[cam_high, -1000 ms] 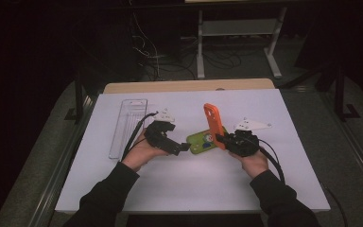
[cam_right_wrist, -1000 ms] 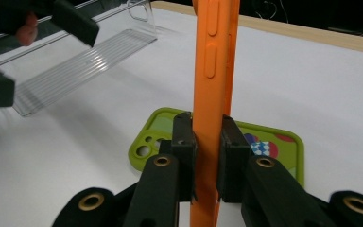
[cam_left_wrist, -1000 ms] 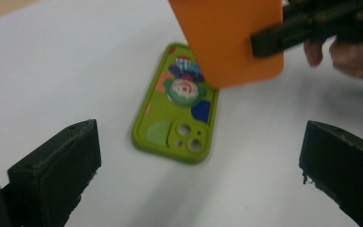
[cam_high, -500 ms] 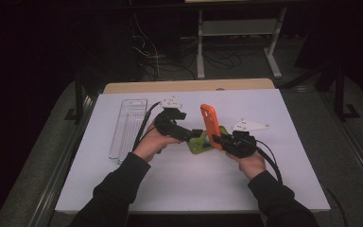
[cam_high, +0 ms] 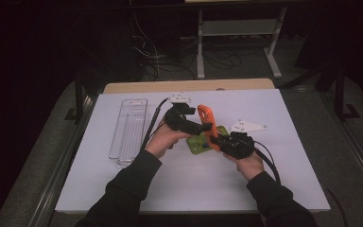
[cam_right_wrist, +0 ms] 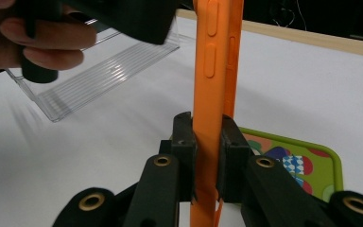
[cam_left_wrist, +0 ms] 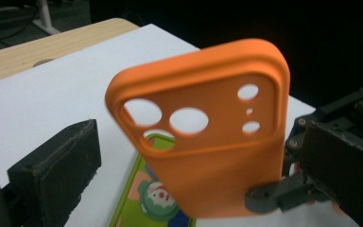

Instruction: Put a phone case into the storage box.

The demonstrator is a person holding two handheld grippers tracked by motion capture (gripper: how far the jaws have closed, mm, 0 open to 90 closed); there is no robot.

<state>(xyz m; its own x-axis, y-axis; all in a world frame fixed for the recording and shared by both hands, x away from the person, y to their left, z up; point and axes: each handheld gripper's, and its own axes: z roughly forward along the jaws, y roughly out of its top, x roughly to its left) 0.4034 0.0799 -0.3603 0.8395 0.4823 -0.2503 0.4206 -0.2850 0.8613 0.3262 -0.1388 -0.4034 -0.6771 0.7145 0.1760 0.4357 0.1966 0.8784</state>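
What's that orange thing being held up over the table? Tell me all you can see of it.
The orange phone case looks like soft matte rubber or silicone, with rounded corners, a raised rim and round camera holes near its top. Raised side buttons show in the right gripper view. It is empty and stands upright above the white table, its lower part clamped by the right gripper. The left gripper is open with a jaw on either side of it.

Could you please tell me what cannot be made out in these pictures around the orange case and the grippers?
- Left gripper, high view: too small and dark to tell whether its jaws touch the orange case.
- Case's lower end, right gripper view: covered by the right gripper, shut on it.
- Green phone, left gripper view: largely behind the case, cut by the bottom edge.
- Clear tray, right gripper view: top covered by the left gripper and hand.
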